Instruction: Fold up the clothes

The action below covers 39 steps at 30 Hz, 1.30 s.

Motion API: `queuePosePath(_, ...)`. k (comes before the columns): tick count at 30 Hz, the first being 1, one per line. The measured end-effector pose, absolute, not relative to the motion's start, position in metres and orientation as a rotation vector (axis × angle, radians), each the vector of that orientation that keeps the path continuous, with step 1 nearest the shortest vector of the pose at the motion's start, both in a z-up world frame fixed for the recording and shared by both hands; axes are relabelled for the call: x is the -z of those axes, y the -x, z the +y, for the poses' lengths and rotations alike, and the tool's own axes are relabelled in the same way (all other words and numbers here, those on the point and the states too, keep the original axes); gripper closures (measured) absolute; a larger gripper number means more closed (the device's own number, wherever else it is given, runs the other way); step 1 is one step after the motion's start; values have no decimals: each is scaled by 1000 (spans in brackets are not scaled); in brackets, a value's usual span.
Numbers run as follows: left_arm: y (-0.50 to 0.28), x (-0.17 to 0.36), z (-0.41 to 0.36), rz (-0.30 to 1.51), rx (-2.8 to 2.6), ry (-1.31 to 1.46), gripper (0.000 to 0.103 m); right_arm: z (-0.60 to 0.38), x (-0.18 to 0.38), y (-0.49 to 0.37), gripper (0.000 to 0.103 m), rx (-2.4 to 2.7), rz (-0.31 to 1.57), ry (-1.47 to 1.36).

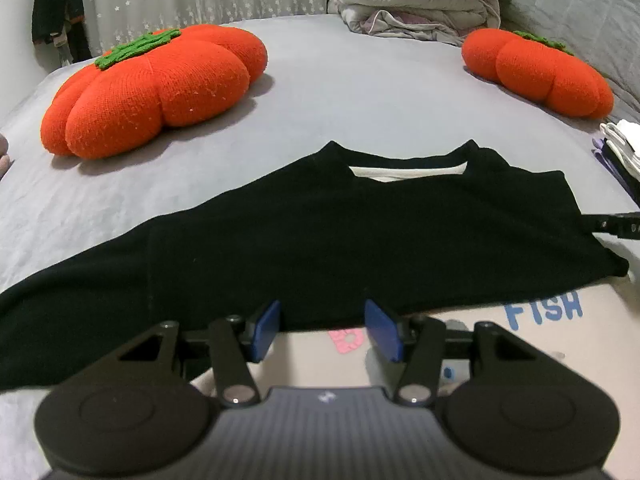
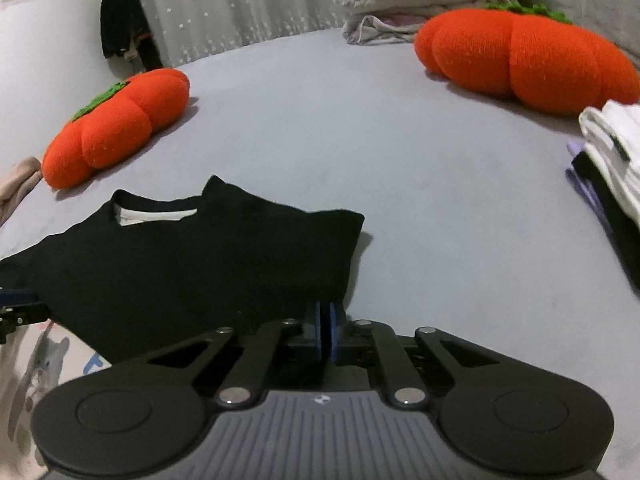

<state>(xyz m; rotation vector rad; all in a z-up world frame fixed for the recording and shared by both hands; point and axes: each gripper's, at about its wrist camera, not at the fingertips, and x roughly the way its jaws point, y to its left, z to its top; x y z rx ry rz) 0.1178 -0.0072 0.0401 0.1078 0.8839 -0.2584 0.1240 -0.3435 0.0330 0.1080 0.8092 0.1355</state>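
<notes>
A black T-shirt lies flat on the grey bed sheet, collar away from me, a white strip showing inside the neck. One sleeve stretches out to the left. My left gripper is open, its blue pads standing apart over the shirt's near hem with nothing pressed between them. In the right wrist view my right gripper is shut, pads together on the near right corner of the black T-shirt. The right gripper also shows at the shirt's right edge in the left wrist view.
A cream garment printed with "FISH" lies under the shirt's near side. Two orange pumpkin cushions sit on the bed beyond. A stack of folded clothes lies at the right, rolled quilts at the back.
</notes>
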Motion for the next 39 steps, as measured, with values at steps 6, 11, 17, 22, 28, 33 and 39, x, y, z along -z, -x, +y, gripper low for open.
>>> queuePosePath(6, -119, -39, -8, 889, 254, -114, 54, -351, -45, -122, 99, -116, 762, -117)
queuePosePath(11, -119, -39, -8, 889, 254, -122, 54, -349, -32, -127, 99, -99, 777, -80)
queuePosePath(17, -118, -37, -9, 892, 254, -129, 53, -350, -25, -128, 100, -96, 778, -77)
queuePosePath(22, -118, -38, -7, 894, 256, -123, 53, -360, -31, -126, 86, -124, 811, -162)
queuePosePath(28, -118, -39, -8, 896, 255, -121, 53, -373, -48, -111, 73, -202, 868, -280)
queuePosePath(33, -118, -39, -9, 895, 256, -121, 53, -369, -39, -101, 73, -203, 954, -266)
queuePosePath(39, -118, -39, -8, 897, 255, -121, 53, -356, -35, -92, 92, -229, 959, -201)
